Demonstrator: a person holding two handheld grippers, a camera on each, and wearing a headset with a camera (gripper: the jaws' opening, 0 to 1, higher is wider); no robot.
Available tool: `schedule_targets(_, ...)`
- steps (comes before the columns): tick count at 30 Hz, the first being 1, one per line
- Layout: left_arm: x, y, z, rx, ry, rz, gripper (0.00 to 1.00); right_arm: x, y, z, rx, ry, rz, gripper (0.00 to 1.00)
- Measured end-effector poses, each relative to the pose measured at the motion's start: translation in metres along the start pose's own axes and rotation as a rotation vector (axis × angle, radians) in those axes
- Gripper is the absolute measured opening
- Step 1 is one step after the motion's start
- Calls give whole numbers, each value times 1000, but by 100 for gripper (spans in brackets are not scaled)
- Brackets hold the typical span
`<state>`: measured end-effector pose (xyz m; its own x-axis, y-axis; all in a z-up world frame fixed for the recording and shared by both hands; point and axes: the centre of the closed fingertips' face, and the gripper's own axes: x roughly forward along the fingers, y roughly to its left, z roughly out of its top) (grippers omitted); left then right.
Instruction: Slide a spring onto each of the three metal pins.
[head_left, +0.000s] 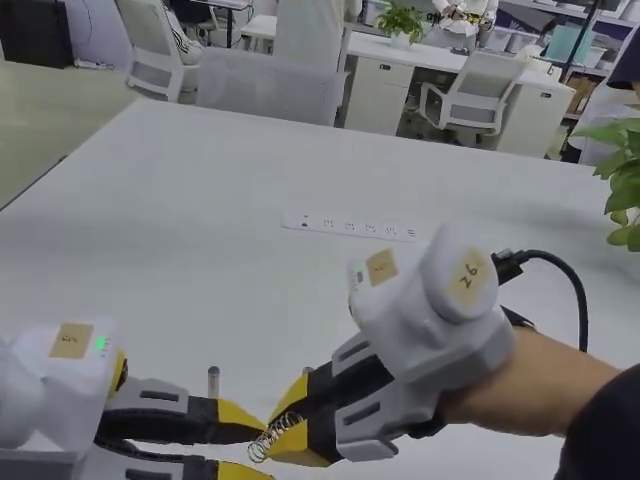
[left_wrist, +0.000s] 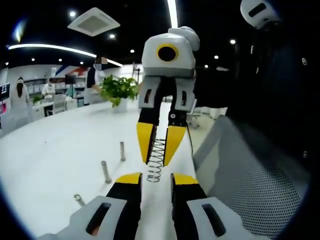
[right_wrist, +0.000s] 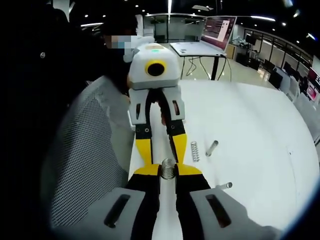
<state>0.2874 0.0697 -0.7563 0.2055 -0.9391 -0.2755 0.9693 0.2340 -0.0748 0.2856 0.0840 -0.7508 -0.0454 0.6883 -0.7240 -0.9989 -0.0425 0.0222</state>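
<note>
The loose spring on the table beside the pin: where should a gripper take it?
Grip the loose spring across its coils near one end, coming down from above: it seems to lie flat beside the pin, and the other end must stay free for sliding on.

Your left gripper (left_wrist: 157, 178) and right gripper (right_wrist: 168, 173) meet tip to tip over the table (head_left: 200, 200), a spring (left_wrist: 156, 159) between them. Three pins (left_wrist: 105, 171) stand in a row just beyond; a second spring (right_wrist: 194, 151) lies beside one pin.
</note>
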Motion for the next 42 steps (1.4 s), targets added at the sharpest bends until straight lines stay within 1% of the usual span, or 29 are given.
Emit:
schedule_targets(7, -8, 9, 0, -14, -13, 43, 25, -7, -7, -8, 10, 18, -28, 8)
schedule_targets(9, -10, 10, -1, -17, -13, 50, 29, -10, -10, -12, 13, 29, -45, 8)
schedule_targets(14, -17, 14, -4, -27, -14, 77, 35, -17, -16, -21, 26, 48, -69, 8)
schedule_targets(18, -25, 19, -9, -40, -9, 115, 41, -23, -22, -28, 38, 60, -88, 8)
schedule_targets(21, -31, 22, -12, -49, -11, 144, 48, -27, -25, -32, 45, 67, -100, 8)
schedule_targets(26, -41, 27, -17, -63, -15, 186, 52, -33, -30, -38, 58, 78, -117, 8)
schedule_targets(29, -46, 32, -20, -53, -15, 230, 57, -37, -33, -41, 65, 81, -127, 8)
schedule_targets(32, -52, 35, -25, -62, -16, 253, 58, -40, -37, -45, 73, 92, -140, 8)
schedule_targets(35, -57, 38, -31, -65, -6, 280, 58, -45, -41, -50, 85, 101, -152, 8)
schedule_targets(39, -64, 41, -37, -84, -11, 313, 60, -51, -45, -55, 97, 108, -163, 8)
schedule_targets(42, -68, 40, -36, -87, -13, 332, 60, -55, -47, -60, 104, 120, -167, 8)
